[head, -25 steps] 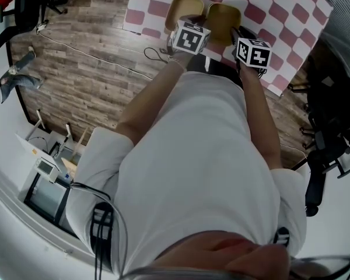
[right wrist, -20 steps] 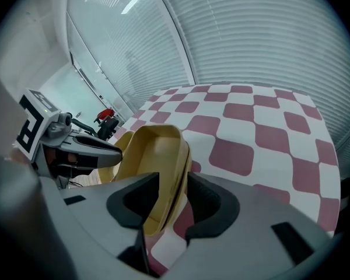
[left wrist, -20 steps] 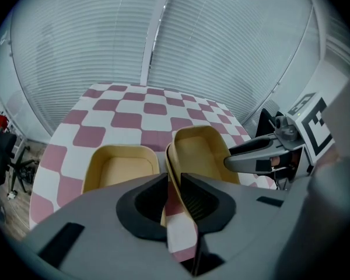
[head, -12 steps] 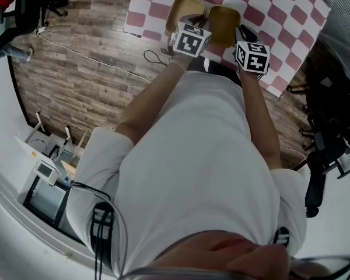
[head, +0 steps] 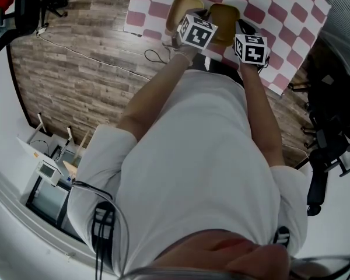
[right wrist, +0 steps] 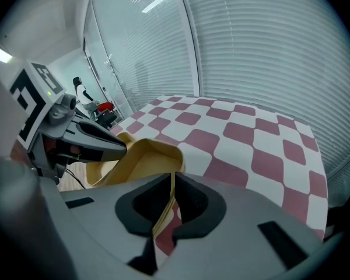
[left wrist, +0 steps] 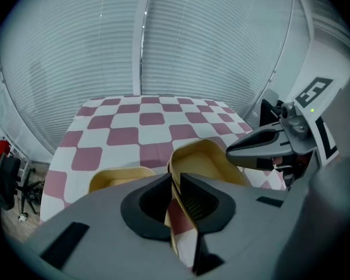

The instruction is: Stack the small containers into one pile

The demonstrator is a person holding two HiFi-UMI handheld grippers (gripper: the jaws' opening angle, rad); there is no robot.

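While tight on container point(left wrist: 210, 163), both tongs point(left wrist: 175, 186) point(right wrist: 172, 186).

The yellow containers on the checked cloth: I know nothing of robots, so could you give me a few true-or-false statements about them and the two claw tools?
1. The left gripper is shut on the rim of a yellow container. True.
2. The right gripper is open and empty. False: it too is shut on a container rim.
3. The two containers are already stacked. False: the second container lies beside the held one, not nested in it.
4. The cloth is checked in red and white. True.
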